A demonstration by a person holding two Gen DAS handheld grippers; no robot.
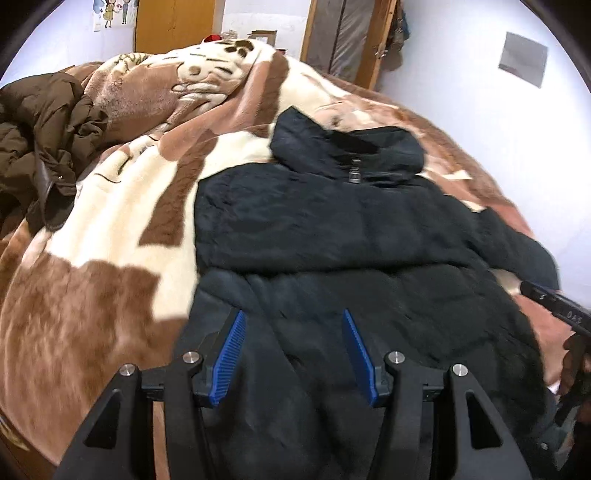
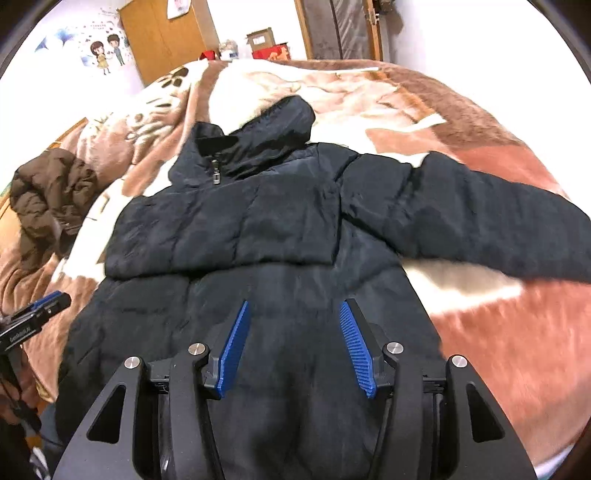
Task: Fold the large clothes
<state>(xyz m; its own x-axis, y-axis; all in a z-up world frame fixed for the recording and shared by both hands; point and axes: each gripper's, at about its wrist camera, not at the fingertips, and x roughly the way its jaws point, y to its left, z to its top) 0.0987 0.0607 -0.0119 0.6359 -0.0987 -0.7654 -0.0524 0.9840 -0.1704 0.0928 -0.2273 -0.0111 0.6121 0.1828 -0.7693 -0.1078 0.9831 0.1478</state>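
A large black puffer jacket (image 1: 332, 229) lies front up on the bed, hood (image 1: 369, 147) toward the far end. One sleeve is folded across the chest (image 2: 221, 229); the other sleeve (image 2: 498, 229) stretches out to the right. My left gripper (image 1: 293, 314) hangs over the jacket's lower left part, jaws apart, its blue pads (image 1: 231, 354) pressing on nothing. My right gripper (image 2: 294, 303) is over the lower middle of the jacket (image 2: 295, 206), also open with only fabric below. Each gripper shows at the edge of the other's view: right gripper (image 1: 554, 306), left gripper (image 2: 51, 301).
A brown-and-cream plush blanket (image 1: 110, 280) covers the bed. A crumpled brown jacket (image 1: 40, 147) lies at the far left. Behind the bed are a wooden wardrobe (image 2: 166, 33), boxes (image 2: 262, 40) and a door frame (image 1: 369, 40). A hand holds the left gripper's handle (image 2: 14, 369).
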